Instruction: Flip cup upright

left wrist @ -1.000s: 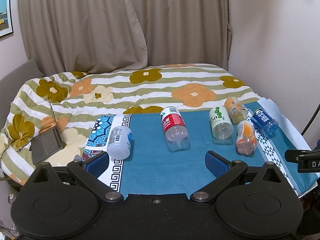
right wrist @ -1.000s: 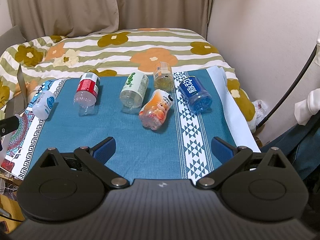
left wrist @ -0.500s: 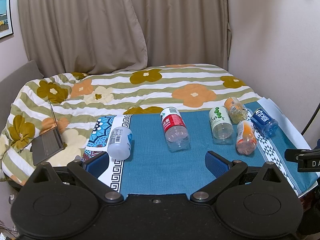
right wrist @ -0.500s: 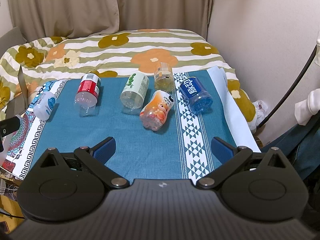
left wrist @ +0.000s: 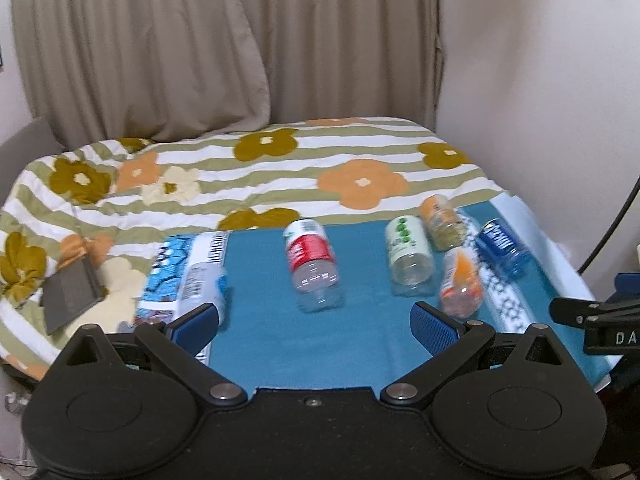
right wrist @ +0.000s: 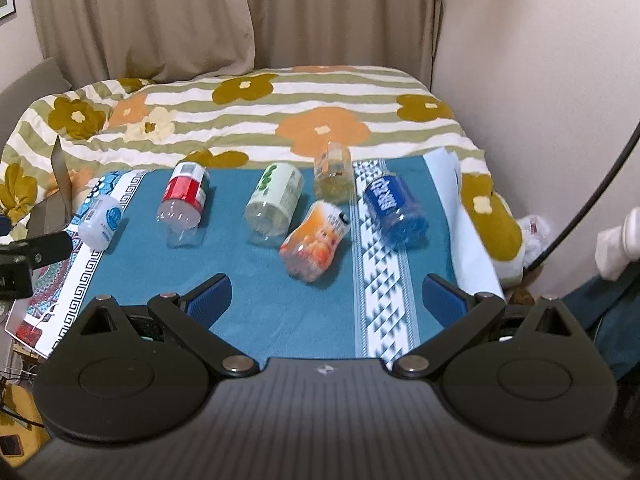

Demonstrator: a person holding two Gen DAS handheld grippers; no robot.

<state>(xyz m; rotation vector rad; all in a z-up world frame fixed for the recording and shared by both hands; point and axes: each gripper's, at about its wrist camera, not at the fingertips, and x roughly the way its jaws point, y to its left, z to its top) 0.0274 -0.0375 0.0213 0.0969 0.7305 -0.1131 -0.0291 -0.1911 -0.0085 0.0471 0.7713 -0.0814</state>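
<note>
Several plastic cups cut from bottles lie on their sides on a teal cloth [right wrist: 280, 312]: a white-blue one [right wrist: 99, 222] at the left, a red-labelled one [right wrist: 184, 199], a green-white one [right wrist: 276, 204], an orange one [right wrist: 318, 240], a yellowish one [right wrist: 333, 174] behind it, and a blue one [right wrist: 394, 210]. They also show in the left wrist view, such as the red-labelled cup [left wrist: 314, 266]. My left gripper [left wrist: 314, 322] is open and empty, short of the cups. My right gripper [right wrist: 326, 300] is open and empty, just short of the orange cup.
The cloth lies on a table whose far edge meets a bed with a flowered quilt [right wrist: 260, 116]. A laptop [left wrist: 70, 294] rests on the quilt at the left. A wall [right wrist: 540, 60] and a black cable [right wrist: 592, 196] are at the right. Curtains hang behind.
Both grippers have moved forward and closer to the cups, which look larger now. The left view has shifted rightward. Both stay open. No cup has moved.
</note>
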